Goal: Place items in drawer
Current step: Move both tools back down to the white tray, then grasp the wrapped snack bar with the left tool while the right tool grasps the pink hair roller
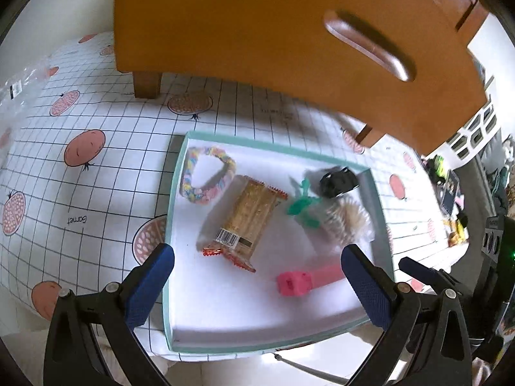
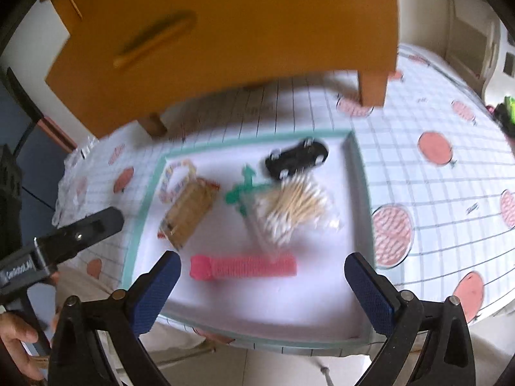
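Orange wooden drawer stands shut on the checked, fruit-print counter; both grippers' jaws gape wide, empty.

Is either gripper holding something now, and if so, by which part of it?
Nothing is held. The left gripper and the right gripper are both open and empty above the tray; the pink comb lies untouched.

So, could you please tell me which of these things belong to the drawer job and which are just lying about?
For the job:
- wooden drawer unit, drawer shut
- tray holding the items
- braided ring
- snack packet
- toy car
- cotton swabs
- green clip
- pink roller
- left gripper and right gripper, both open

Lying about:
- clear plastic bag
- patterned tablecloth
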